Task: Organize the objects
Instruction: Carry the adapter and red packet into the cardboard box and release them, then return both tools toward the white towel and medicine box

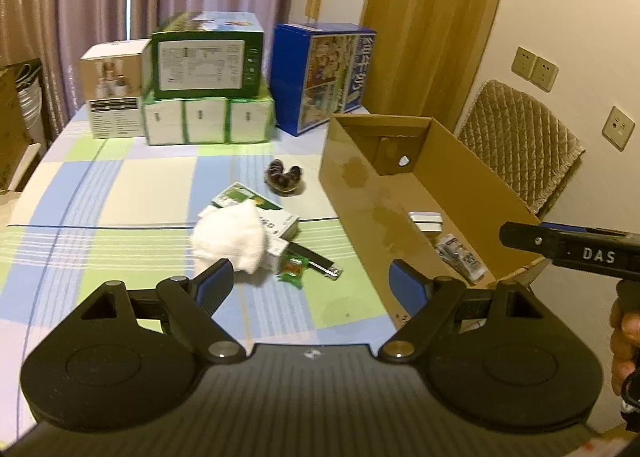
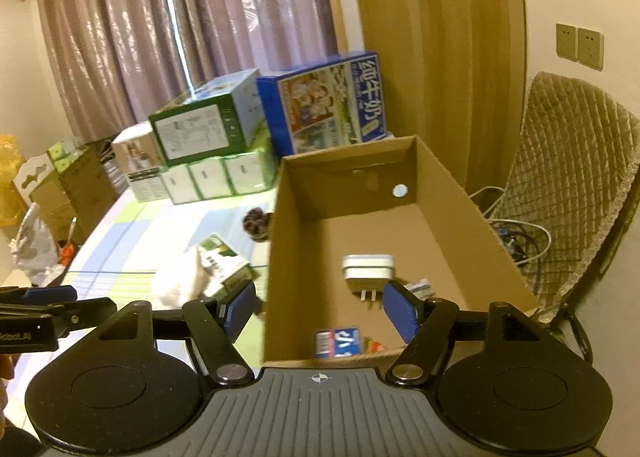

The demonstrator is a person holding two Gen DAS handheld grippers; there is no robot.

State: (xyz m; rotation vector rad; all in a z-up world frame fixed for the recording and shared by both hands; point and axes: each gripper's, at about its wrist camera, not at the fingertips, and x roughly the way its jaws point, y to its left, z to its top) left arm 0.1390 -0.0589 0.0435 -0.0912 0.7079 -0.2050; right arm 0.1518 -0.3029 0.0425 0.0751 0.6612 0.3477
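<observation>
With both tools empty, this reads as between-picks: some items boxed, more loose on the table.

Left gripper: jaws spread wide, nothing between them, hanging over the checked tablecloth just short of the loose pile. Right gripper: jaws also spread, empty, sitting at the near rim of the cardboard box and looking down into it.

Nearest the left gripper: green snack packet, touching a black pen-like stick (can't tell what exactly). Just behind, a crumpled white cloth lies on a green-and-white carton. Further back, a dark round item, too blurred to name.

In the box: white plug adapter, blue-and-white packet at the near wall, other small packets beside it.

Far end: stacked boxes, probably not part of the job.

Next, my guess: left drops onto the snack packet, closes, carries it right over the box wall. Cloth overlaps the carton, so clear it first.
</observation>
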